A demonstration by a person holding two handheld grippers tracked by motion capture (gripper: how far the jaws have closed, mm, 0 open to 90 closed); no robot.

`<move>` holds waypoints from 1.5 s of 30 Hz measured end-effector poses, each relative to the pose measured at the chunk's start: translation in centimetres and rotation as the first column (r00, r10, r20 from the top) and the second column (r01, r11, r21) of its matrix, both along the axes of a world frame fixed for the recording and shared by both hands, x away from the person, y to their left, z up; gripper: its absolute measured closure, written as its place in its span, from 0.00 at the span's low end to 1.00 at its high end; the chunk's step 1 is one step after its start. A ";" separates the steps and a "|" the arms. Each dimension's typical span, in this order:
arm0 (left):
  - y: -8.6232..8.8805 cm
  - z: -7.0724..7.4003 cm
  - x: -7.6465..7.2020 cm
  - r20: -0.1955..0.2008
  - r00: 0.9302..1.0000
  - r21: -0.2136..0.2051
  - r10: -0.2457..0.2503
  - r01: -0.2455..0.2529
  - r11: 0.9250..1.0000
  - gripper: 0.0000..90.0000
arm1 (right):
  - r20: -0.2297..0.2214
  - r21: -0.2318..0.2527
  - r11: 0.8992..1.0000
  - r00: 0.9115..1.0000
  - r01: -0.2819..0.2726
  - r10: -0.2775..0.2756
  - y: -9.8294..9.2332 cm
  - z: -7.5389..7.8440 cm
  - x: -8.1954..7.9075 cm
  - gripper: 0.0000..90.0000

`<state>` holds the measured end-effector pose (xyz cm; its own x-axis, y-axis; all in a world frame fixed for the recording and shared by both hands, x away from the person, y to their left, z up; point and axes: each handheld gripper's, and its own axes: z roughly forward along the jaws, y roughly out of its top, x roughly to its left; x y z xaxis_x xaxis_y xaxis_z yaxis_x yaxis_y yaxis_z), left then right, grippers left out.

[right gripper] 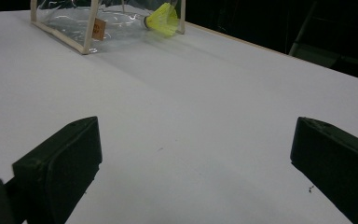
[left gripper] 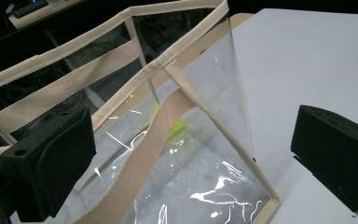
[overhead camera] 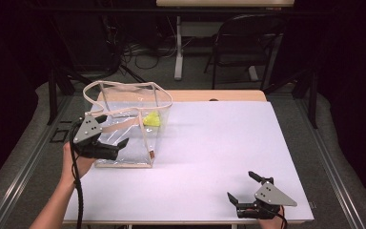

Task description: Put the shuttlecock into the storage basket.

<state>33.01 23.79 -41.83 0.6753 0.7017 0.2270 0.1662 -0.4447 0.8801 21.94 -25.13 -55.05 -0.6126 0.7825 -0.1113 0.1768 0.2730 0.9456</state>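
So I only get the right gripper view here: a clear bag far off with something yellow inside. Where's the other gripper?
Observer: The left gripper is at the clear bag, jaws open beside its near wall.
Operator: Is it holding the bag?
Observer: No; in its own view the jaws stand apart, with the bag's beige strap between them.
Operator: And the yellow thing?
Observer: A yellow shuttlecock lying inside the bag, toward its far end.
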 end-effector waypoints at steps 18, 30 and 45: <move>0.0 -3.3 -3.2 -0.032 0.999 -0.048 -0.031 0.029 0.998 0.00 | -0.001 -0.014 1.000 1.000 0.001 -0.001 0.3 0.0 -0.1 0.02; -0.2 -5.2 -5.1 -0.042 0.998 -0.070 -0.056 0.053 0.996 0.00 | -0.002 -0.018 1.000 1.000 0.001 -0.001 0.4 0.0 -0.1 0.02; 0.3 -6.6 -7.0 -0.002 0.998 -0.111 -0.056 0.055 0.992 0.00 | 0.001 -0.020 1.000 1.000 0.001 -0.001 0.4 0.0 -0.2 0.02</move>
<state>26.01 24.07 -48.41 0.7150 0.6837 0.1462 0.1490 -0.3534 0.9235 21.76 -24.72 -55.07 -0.6117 0.7808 -0.1273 0.1763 0.2914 0.9402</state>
